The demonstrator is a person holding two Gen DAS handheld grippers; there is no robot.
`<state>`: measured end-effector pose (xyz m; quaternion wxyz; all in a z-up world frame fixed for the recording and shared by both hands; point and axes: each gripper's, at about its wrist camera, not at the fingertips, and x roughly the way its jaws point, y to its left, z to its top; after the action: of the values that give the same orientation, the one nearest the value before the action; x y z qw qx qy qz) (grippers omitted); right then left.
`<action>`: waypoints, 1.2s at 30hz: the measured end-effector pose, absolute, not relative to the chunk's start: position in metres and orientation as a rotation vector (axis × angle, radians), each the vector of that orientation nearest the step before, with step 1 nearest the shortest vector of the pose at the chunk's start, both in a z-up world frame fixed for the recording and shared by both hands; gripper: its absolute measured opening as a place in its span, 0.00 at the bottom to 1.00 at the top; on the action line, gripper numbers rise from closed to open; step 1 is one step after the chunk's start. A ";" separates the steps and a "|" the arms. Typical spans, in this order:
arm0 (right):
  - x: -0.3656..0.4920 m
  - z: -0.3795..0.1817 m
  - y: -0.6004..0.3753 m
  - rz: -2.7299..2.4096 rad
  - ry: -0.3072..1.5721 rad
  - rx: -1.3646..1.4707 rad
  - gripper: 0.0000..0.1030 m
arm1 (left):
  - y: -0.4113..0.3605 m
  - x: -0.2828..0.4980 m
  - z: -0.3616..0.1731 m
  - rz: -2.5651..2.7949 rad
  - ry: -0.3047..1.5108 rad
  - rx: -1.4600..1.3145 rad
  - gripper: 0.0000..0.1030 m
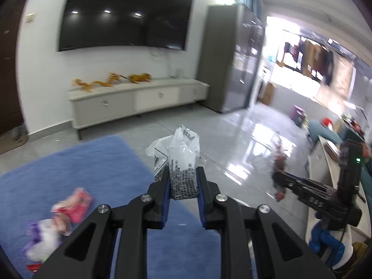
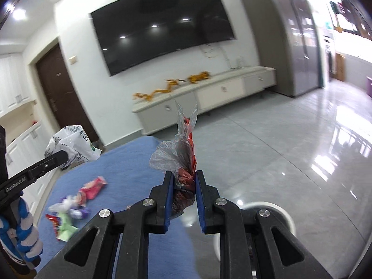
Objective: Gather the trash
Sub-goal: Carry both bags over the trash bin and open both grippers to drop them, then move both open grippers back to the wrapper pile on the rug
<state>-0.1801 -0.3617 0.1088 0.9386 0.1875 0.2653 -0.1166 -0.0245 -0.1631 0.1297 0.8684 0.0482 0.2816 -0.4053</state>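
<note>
My left gripper [image 1: 183, 179] is shut on a white printed plastic bag [image 1: 180, 153] and holds it up above the blue rug [image 1: 69, 174]. The same bag [image 2: 69, 146] and left gripper show at the left in the right wrist view. My right gripper [image 2: 184, 183] is shut on a crumpled clear and red plastic wrapper [image 2: 183, 158] held in the air; it also shows at the right in the left wrist view [image 1: 280, 160]. Loose trash lies on the rug: a pink packet [image 2: 91, 189] and a pile of purple, white, green and red wrappers [image 2: 67, 218]; the pink packet [image 1: 74, 205] shows at lower left in the left wrist view.
A white round bin rim [image 2: 279, 211] sits under the right gripper on the glossy grey tile floor [image 2: 290, 151]. A low white TV cabinet [image 1: 139, 100] with orange ornaments stands against the wall under a large TV [image 1: 125, 16]. A tall grey cupboard [image 1: 227, 58] stands at the right.
</note>
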 end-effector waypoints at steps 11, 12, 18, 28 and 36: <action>-0.194 0.012 -0.442 -0.366 0.714 0.542 0.17 | -0.311 -0.046 0.059 -1.033 0.801 0.226 0.20; -0.194 0.003 -0.448 -0.373 0.729 0.555 0.17 | -0.318 -0.045 0.054 -1.035 0.810 0.235 0.20; -0.190 -0.038 -0.472 -0.414 0.815 0.596 0.26 | -0.361 -0.036 0.014 -1.088 0.929 0.233 0.35; -0.195 -0.045 -0.482 -0.477 0.840 0.604 0.54 | -0.366 -0.031 0.002 -1.090 0.968 0.191 0.54; -0.218 0.022 -0.470 -0.520 0.688 0.545 0.54 | -0.321 -0.042 0.051 -0.996 0.811 0.179 0.54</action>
<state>-0.2184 -0.4705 0.0218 0.8727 0.2608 0.3292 -0.2490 -0.0418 -0.3208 0.0506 0.7971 0.0834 0.3775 -0.4638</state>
